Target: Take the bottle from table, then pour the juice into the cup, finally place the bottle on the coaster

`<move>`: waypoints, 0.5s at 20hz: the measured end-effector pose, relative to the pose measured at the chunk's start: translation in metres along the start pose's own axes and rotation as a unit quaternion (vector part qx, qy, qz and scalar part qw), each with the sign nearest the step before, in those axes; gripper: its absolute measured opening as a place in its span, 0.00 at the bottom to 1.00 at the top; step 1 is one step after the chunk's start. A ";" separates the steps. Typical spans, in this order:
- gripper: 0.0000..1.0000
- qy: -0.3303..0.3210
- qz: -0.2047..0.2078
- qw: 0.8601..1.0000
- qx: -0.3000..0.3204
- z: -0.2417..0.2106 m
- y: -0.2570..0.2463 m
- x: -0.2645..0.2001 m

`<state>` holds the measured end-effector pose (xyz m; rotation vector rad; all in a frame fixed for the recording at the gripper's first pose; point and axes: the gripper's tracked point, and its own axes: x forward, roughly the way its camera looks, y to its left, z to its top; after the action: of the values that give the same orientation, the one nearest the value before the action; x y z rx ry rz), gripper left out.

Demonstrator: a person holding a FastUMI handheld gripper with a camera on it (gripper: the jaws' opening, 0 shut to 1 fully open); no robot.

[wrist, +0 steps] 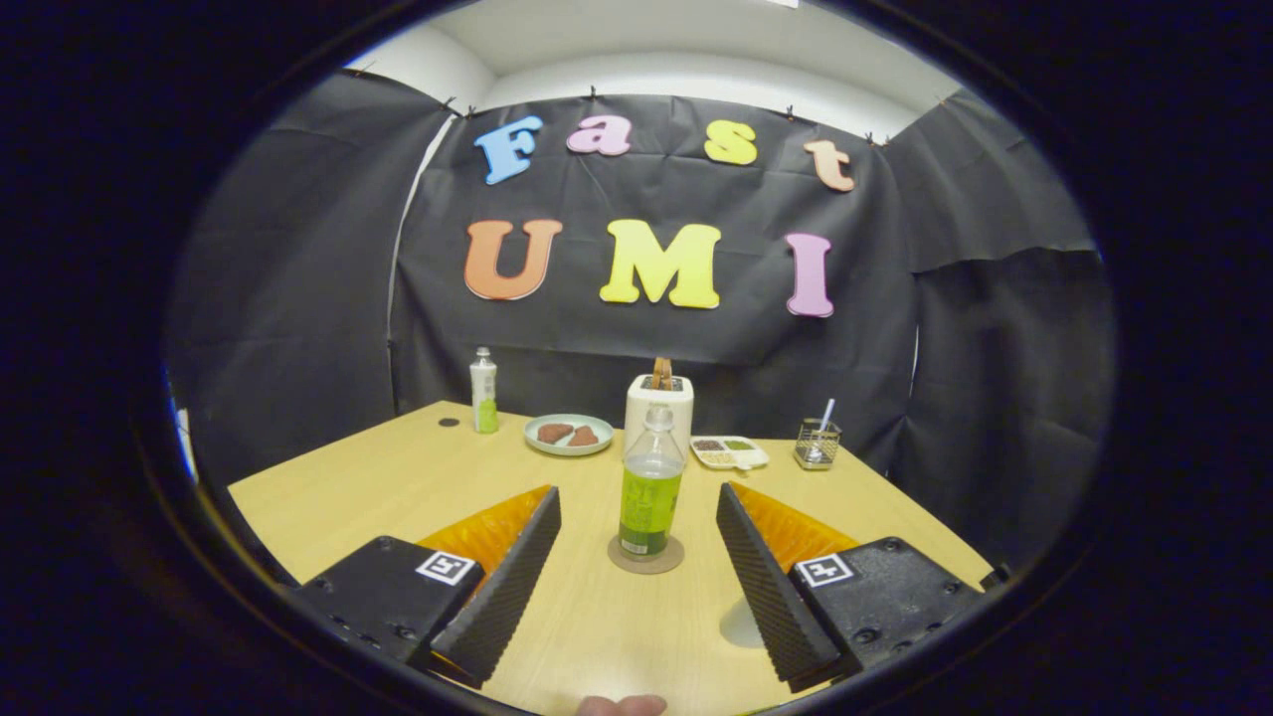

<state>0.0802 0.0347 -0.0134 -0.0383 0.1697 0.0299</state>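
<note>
A clear bottle with green juice in its lower half stands upright on a round brown coaster on the wooden table. My gripper is open. Its fingers flank the bottle with wide gaps on both sides, and neither touches it; the bottle stands level with the fingertips. A pale rounded shape, perhaps the cup, lies on the table against the inner side of the right finger and is partly hidden by it.
Along the table's back stand a small white-and-green bottle, a plate with brown pieces, a white toaster, a compartment dish and a wire holder. A dark disc lies back left. A person's fingertip shows nearest me.
</note>
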 end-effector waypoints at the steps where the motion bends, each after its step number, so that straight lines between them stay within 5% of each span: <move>1: 1.00 -0.008 0.004 1.000 0.003 0.003 0.000 -0.009; 10: 1.00 -0.043 0.003 0.999 0.018 0.006 -0.008 -0.058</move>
<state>0.0240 0.0258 0.0031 -0.0007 0.0837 0.0340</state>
